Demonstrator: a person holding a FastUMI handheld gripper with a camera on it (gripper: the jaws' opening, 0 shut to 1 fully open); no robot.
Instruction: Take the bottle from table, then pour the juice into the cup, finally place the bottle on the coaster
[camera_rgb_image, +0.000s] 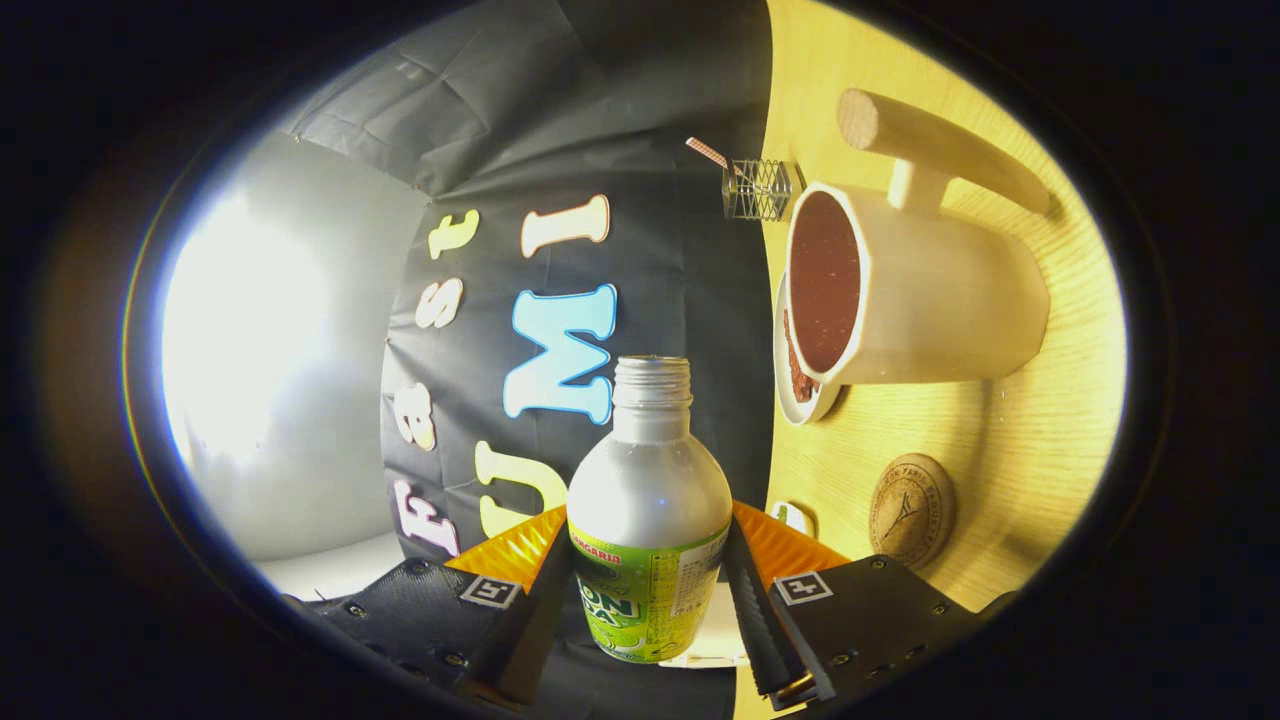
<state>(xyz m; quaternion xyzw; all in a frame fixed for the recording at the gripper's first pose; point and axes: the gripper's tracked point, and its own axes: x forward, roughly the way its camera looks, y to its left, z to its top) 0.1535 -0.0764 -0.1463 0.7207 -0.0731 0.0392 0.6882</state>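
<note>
Gripper (648, 590) fingers are clamped on the uncapped bottle (649, 520), lifted and rolled sideways. Beyond it the cup (930, 300) seems already full, so pouring looks done; the coaster (911, 510) is bare, placing remains.

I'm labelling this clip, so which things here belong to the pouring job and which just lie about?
Job: bottle, open-necked, clamped in the gripper; cup with wooden handle; round coaster.
Lying about: saucer under the cup; small wire holder beyond it.
</note>
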